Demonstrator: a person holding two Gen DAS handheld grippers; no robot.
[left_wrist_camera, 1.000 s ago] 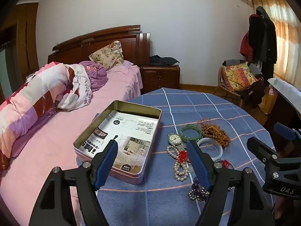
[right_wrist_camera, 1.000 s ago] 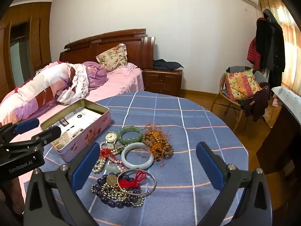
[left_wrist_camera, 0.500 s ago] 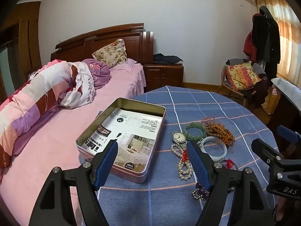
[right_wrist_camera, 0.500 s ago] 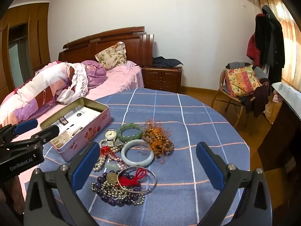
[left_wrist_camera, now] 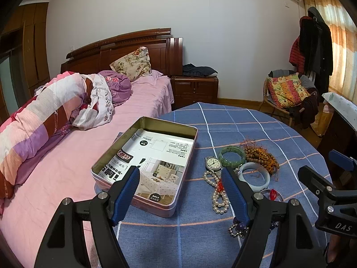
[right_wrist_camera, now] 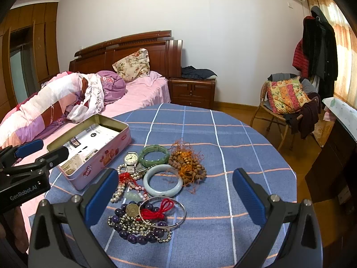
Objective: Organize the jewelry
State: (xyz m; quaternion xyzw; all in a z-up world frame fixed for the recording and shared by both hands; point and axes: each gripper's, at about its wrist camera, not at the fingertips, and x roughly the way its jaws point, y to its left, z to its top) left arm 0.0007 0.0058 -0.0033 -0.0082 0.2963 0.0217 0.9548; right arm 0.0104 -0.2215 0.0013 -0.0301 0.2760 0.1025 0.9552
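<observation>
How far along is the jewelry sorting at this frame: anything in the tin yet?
Nothing looks done: the tin holds only printed paper. Nothing is in hand: the left gripper and the right gripper are both open and hold nothing. Left to sort, all on the tablecloth: watch, green bangle, pale bangle, wooden beads, pearl strand, purple beads, silver bangle.

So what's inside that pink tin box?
Inside the pink tin only a printed paper sheet shows, lining the bottom. No jewelry is visible there. Whatever lies under the sheet is covered.
</observation>
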